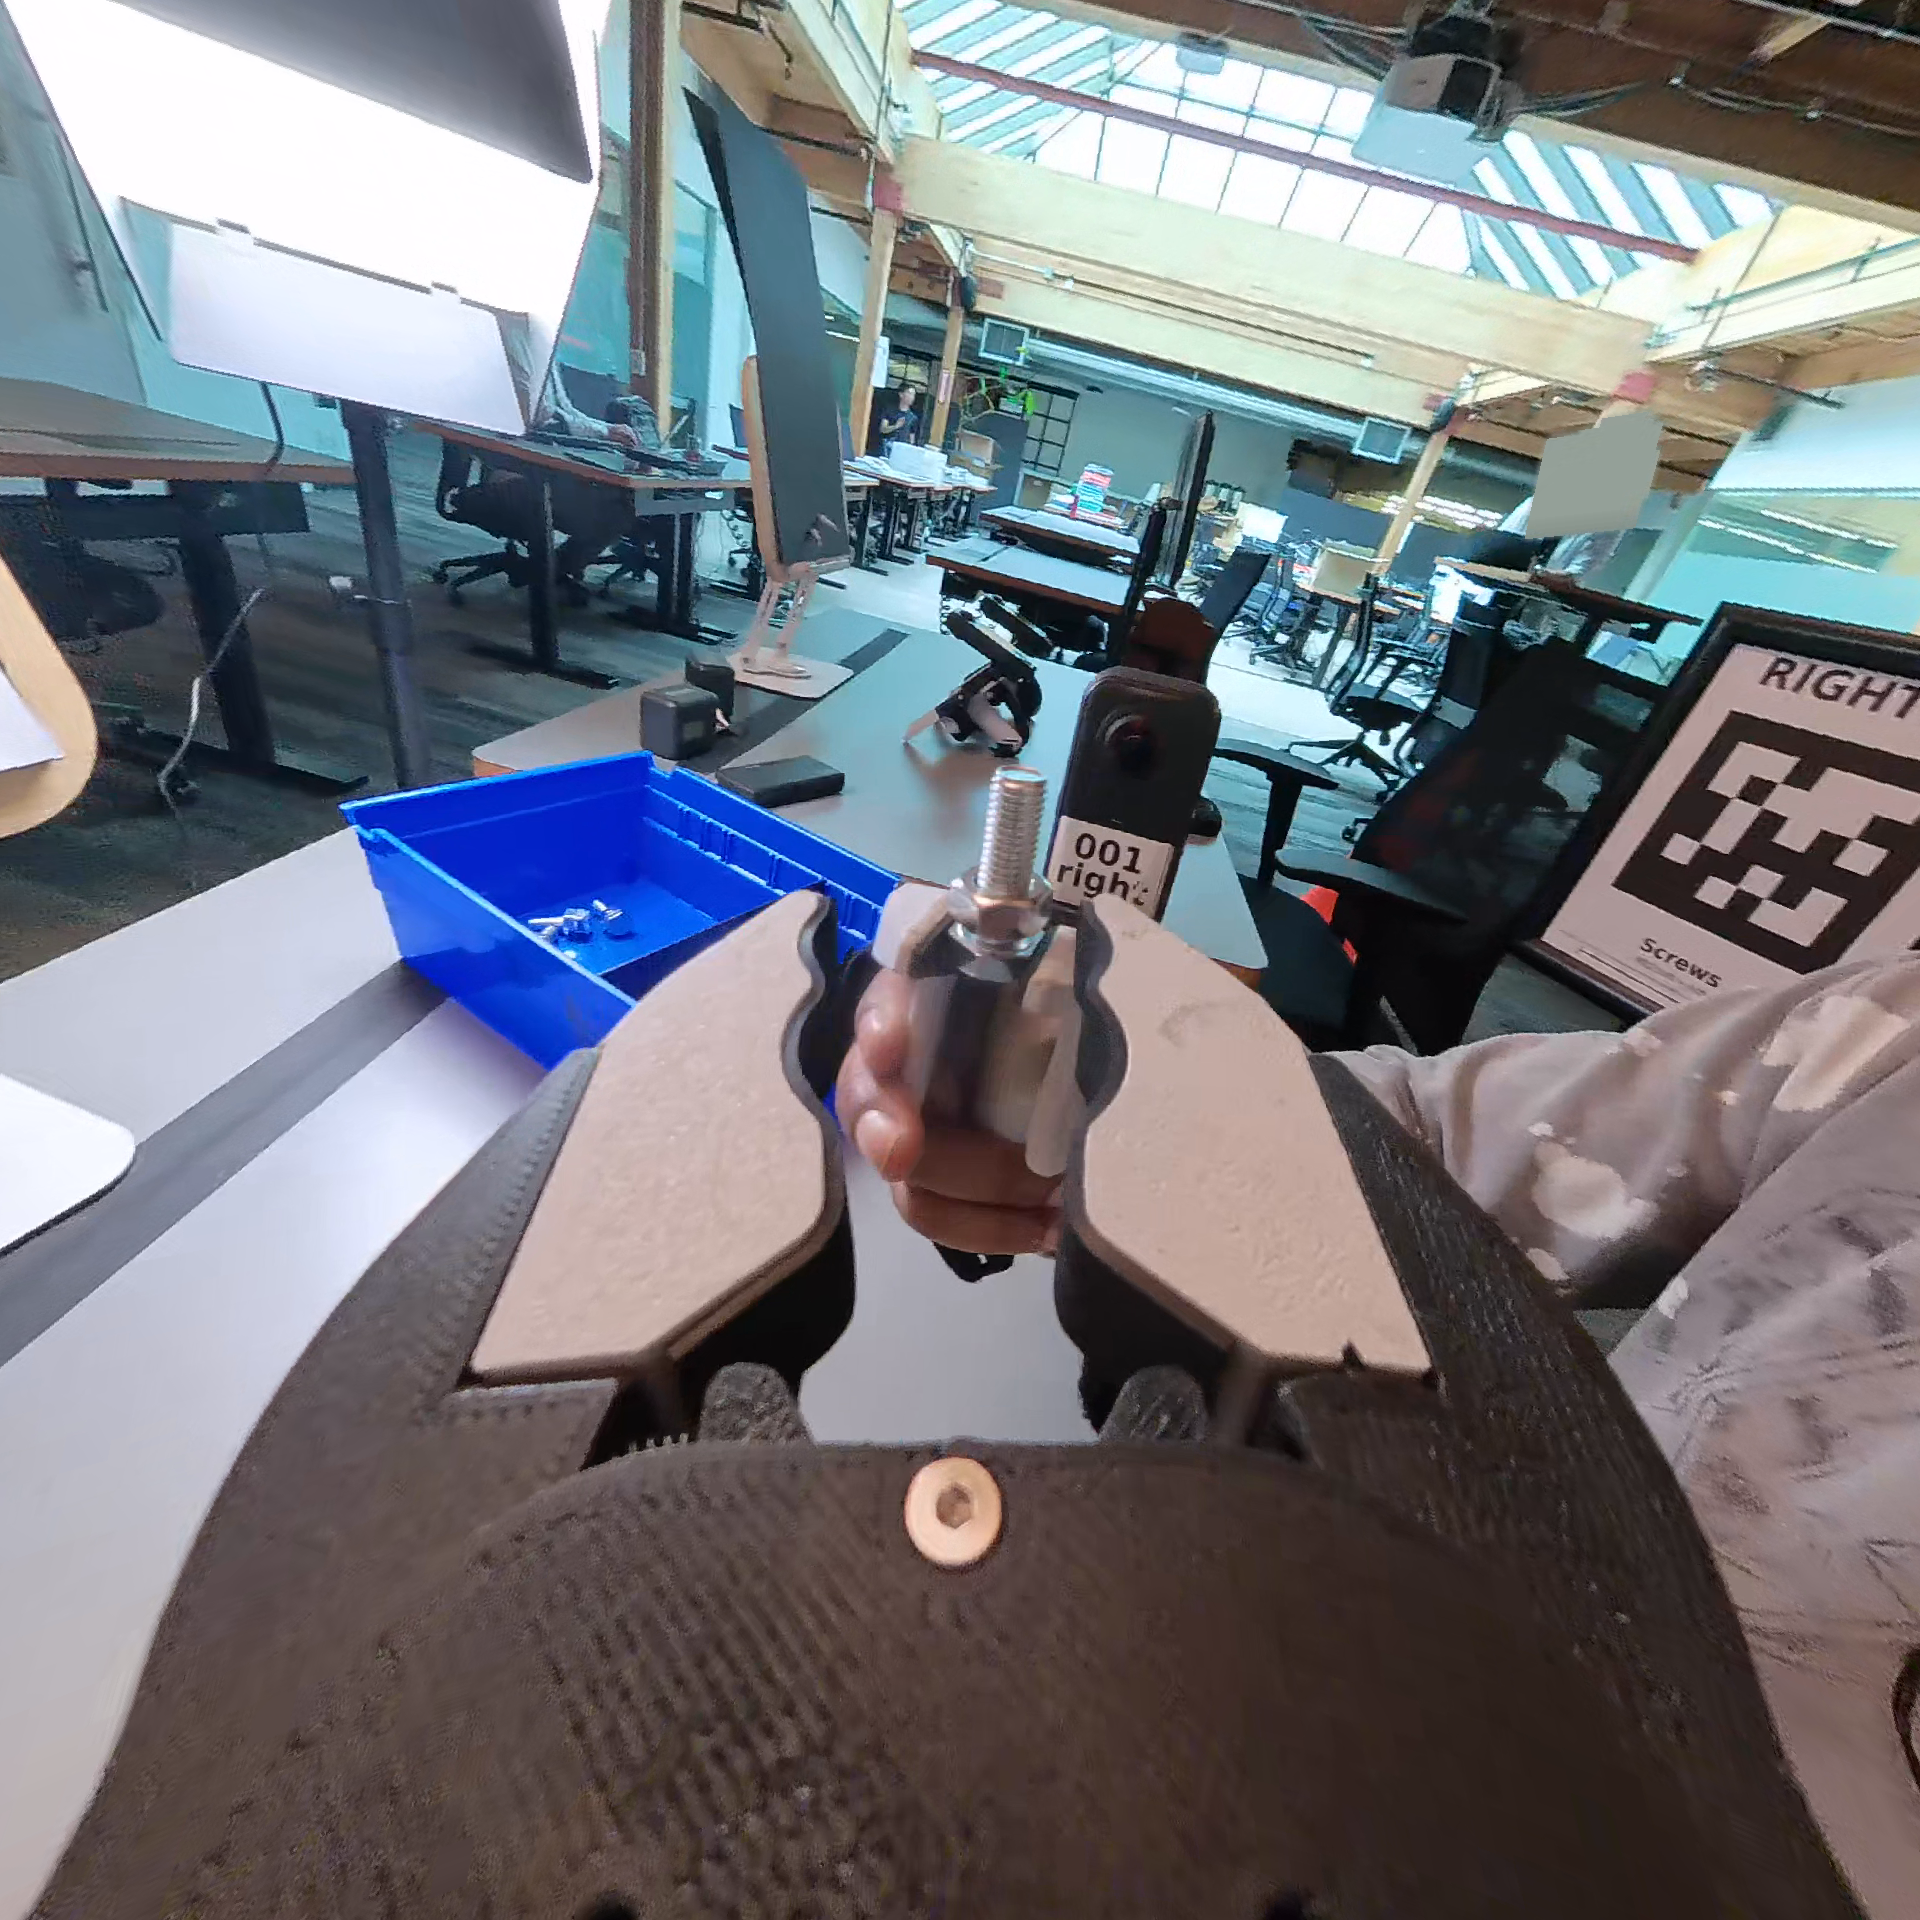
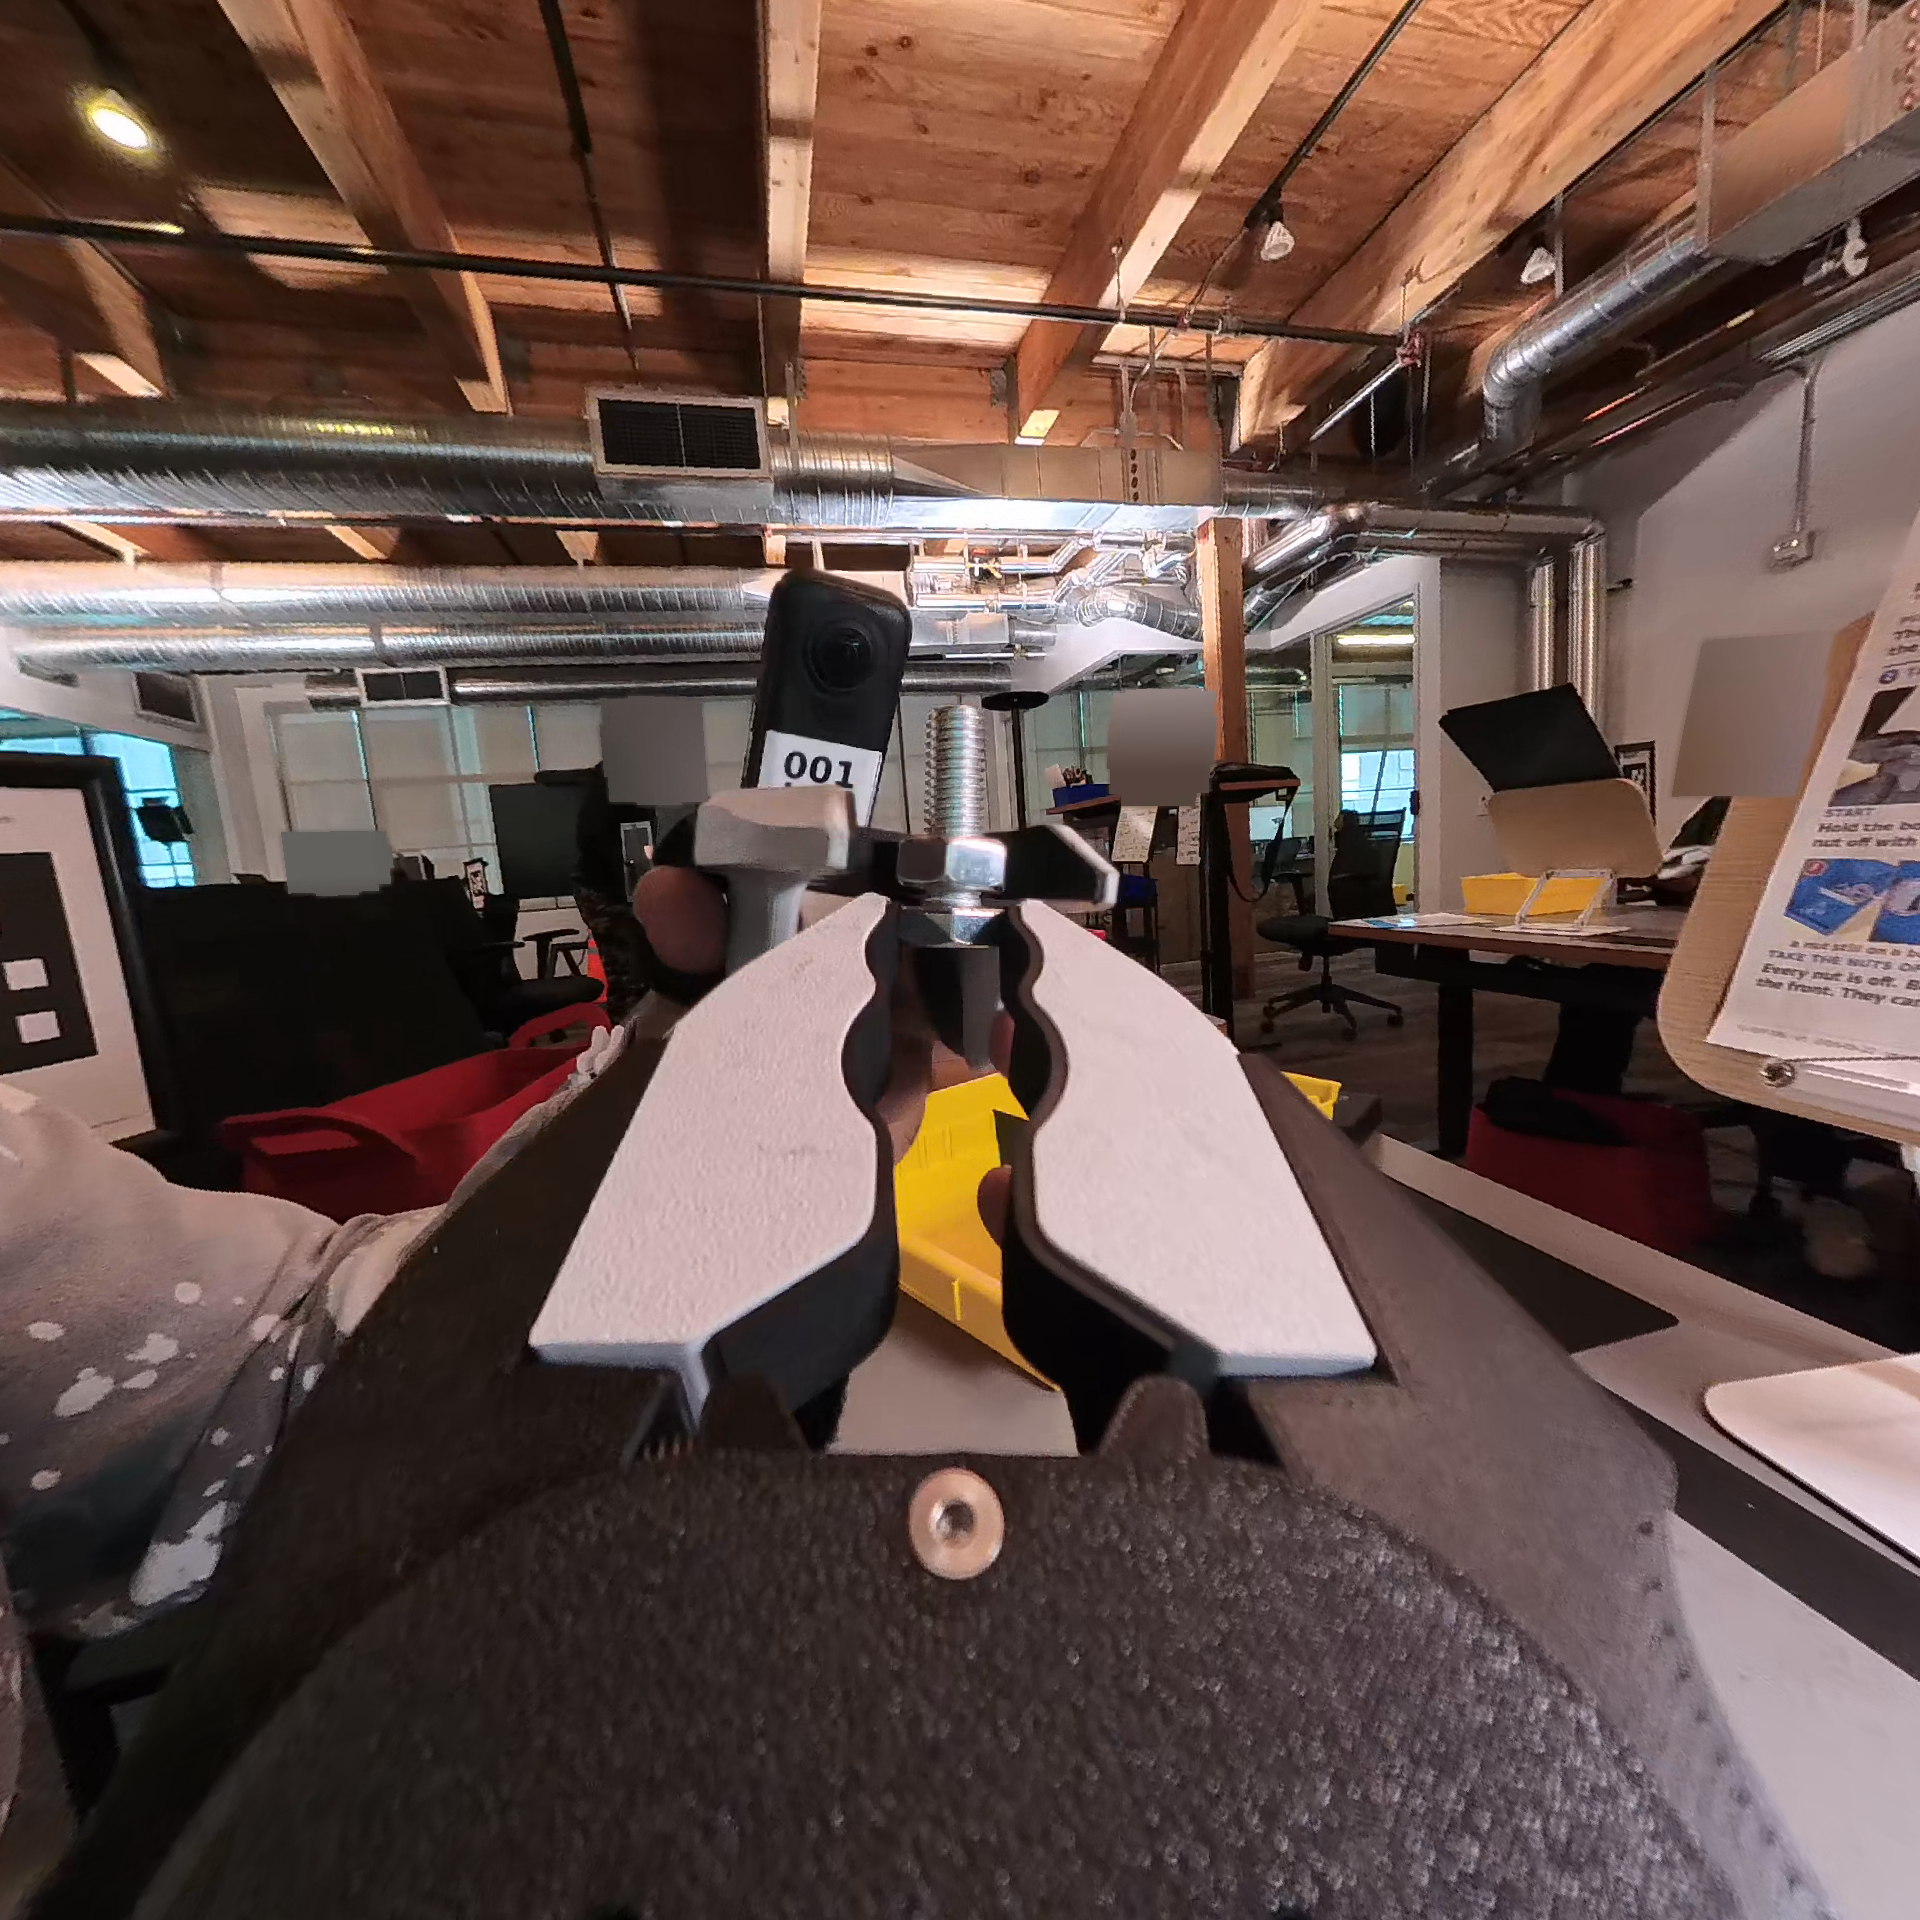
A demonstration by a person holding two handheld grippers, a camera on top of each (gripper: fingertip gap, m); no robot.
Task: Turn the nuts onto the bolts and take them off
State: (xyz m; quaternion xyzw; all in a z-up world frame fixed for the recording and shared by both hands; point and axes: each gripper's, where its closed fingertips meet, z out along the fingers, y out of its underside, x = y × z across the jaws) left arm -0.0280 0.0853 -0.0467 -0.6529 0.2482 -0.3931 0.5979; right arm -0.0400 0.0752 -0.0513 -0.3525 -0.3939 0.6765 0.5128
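- Left wrist view: a silver threaded steel bolt (image 1: pixel 1016 821) is seen upright at the centre, raised above a white table top (image 1: pixel 208 1143).
- A silver hexagonal nut (image 1: pixel 1000 909) is seated low on the bolt, with most of the thread bare above it.
- The left gripper (image 1: pixel 956 920) is placed with its grey-padded jaws partly apart, one on either side of the nut. Whether they press on the nut cannot be told. A gap is seen at the left jaw.
- The right gripper (image 1: pixel 982 956), held in a hand (image 1: pixel 894 1101), is seen under the nut, carrying the bolt. Its black camera (image 1: pixel 1138 769) stands just behind the bolt.
- A blue plastic bin (image 1: pixel 499 883) lies to the left of the bolt. Small silver fasteners (image 1: pixel 577 922) are held in it.
- A framed black-and-white marker board (image 1: pixel 1766 831) stands well to the right of the bolt.
- A pale speckled sleeve (image 1: pixel 1662 1195) is seen below the board.
- Right wrist view: the jaws of the right gripper are drawn nearly together and clamped on the bolt's lower end, just beneath the nut.
- The left gripper's fingers (image 2: pixel 769 831) are laid crosswise at nut level, flanking the nut.
- A yellow plastic bin (image 2: pixel 951 1195) is seen below the bolt, behind the jaws.
- A red tub (image 2: pixel 416 1122) lies to the lower left of the bolt.
- A printed instruction sheet (image 2: pixel 1818 883) on a wooden stand is set far to the right of the bolt.
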